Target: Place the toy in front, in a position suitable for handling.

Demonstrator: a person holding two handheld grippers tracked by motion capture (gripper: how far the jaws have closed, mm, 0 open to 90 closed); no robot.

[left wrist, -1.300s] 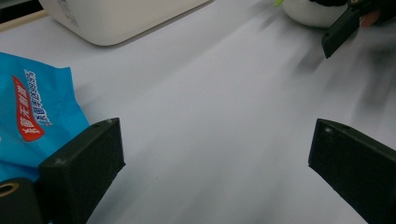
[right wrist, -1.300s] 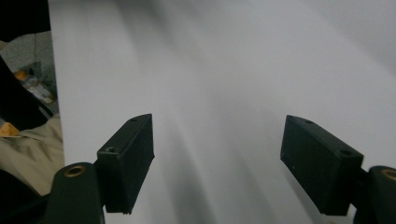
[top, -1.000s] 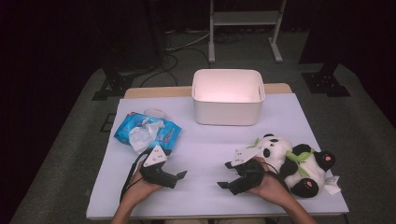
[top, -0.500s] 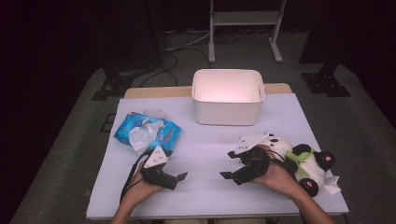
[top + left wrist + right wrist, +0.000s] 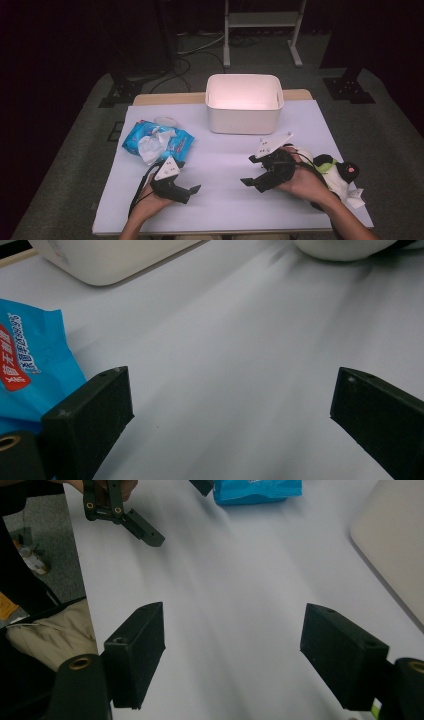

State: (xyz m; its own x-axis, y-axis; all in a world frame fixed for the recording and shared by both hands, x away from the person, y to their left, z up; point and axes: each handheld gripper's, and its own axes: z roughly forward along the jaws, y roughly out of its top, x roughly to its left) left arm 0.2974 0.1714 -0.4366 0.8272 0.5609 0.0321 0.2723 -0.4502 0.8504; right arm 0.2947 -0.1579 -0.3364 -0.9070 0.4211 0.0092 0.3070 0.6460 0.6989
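Note:
My left gripper [image 5: 189,175] rests at the table's front left with its jaws wide open and nothing between them. Just behind it lies a blue wipes pack [image 5: 157,140] with a white tissue pulled out. In the left gripper view the pack [image 5: 30,360] lies beside the left jaw of that gripper [image 5: 230,390]. My right gripper [image 5: 248,170] is held at the front right, open and empty, pointing left. A black-and-white panda plush [image 5: 335,172] with a green scarf lies behind that hand. In the right gripper view bare table lies between the jaws of the right gripper [image 5: 232,630].
A white bin [image 5: 245,102] stands at the back centre of the white table [image 5: 225,210]; its wall [image 5: 395,550] is at the right of the right gripper view. Dark stands and cables lie beyond the table.
My right gripper has risen and shifted slightly back, away from the table front, still open. The left gripper has stayed put.

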